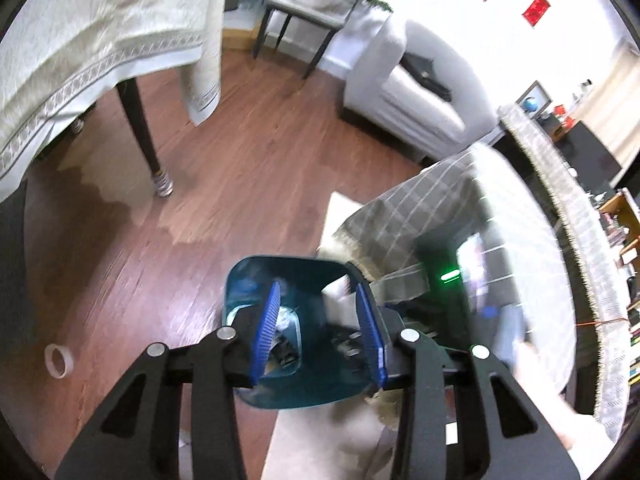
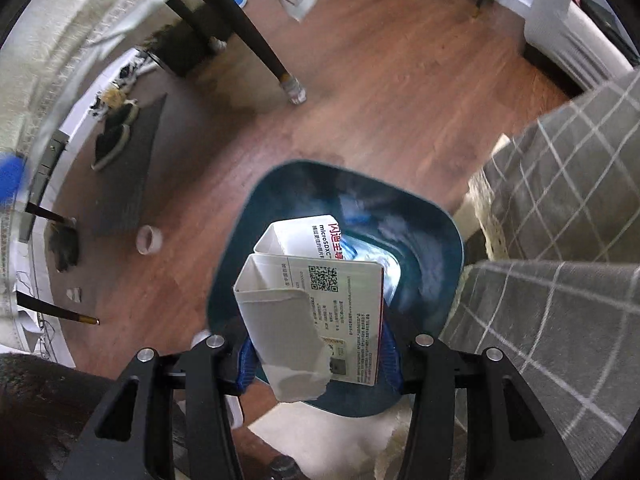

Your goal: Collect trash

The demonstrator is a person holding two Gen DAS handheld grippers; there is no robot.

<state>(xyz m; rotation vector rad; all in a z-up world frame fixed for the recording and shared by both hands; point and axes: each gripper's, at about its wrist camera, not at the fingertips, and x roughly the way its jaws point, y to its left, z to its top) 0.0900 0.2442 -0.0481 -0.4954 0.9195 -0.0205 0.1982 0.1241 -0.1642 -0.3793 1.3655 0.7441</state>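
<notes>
Right gripper (image 2: 316, 360) clamping white cardboard boxes (image 2: 312, 300) directly above teal trash bin (image 2: 432, 248) on wooden floor (image 2: 380, 100); left gripper (image 1: 320, 332) hanging empty, jaws apart, over same bin.

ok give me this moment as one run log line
stage: dropping trash | right gripper: shut on torn white boxes, over teal bin | left gripper: open, empty, above bin | tape roll: on floor

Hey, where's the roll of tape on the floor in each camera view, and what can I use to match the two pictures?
Left wrist: roll of tape lies far lower left on the wooden floor.
Right wrist: it lies left of centre, left of the bin.
Shared landmark: the teal trash bin, bottom centre in both views.
</notes>
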